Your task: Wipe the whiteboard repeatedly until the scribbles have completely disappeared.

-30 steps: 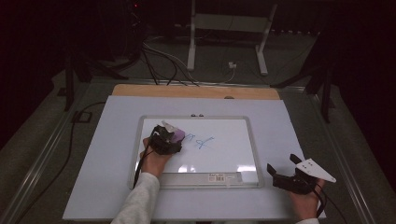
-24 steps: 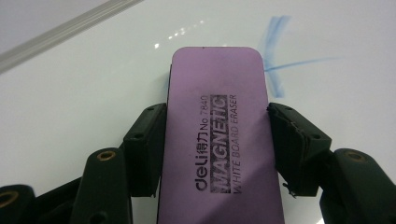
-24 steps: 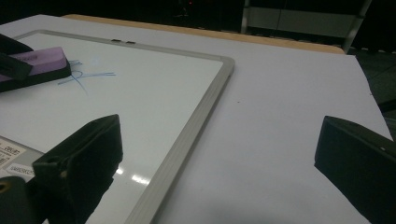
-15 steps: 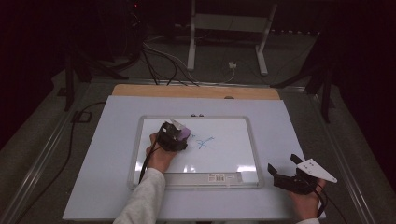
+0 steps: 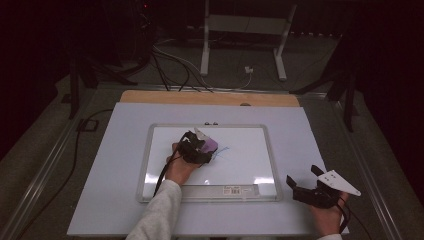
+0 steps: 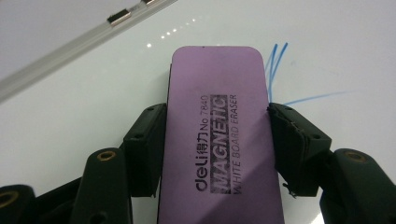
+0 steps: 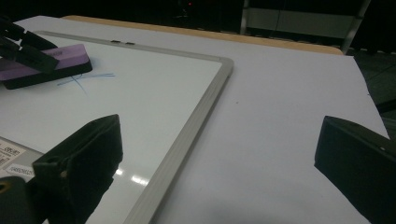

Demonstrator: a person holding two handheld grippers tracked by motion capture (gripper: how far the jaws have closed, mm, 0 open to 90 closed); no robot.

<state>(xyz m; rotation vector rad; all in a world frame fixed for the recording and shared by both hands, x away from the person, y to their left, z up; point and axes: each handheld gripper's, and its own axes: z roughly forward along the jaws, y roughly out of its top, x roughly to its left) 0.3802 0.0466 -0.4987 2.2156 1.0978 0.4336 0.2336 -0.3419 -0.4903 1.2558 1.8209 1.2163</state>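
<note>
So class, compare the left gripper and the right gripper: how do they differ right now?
The left gripper is clamped on the purple whiteboard eraser; the right gripper holds nothing, its jaws wide apart. The left one works over the whiteboard; the right one sits beside it, over the white table cover. Both are black and hand-held.

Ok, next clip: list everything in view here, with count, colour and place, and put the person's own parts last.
whiteboard: 1, white with a silver frame, flat at the middle of the table.
eraser: 1, purple top printed "MAGNETIC WHITE BOARD ERASER", black base, lying on the whiteboard, clamped in the left claw.
marker strokes: a few thin lines, blue, on the whiteboard just beyond the eraser.
barcode label: 1, white, on the whiteboard's near frame.
table: 1, pale top with a wooden strip along the far edge.
stand: 1, white, on the floor beyond the table.
cables: several, dark, on the floor at the far left.
left claw: black, shut on the eraser.
right claw: black, open, hovering by the table's near right corner.
</note>
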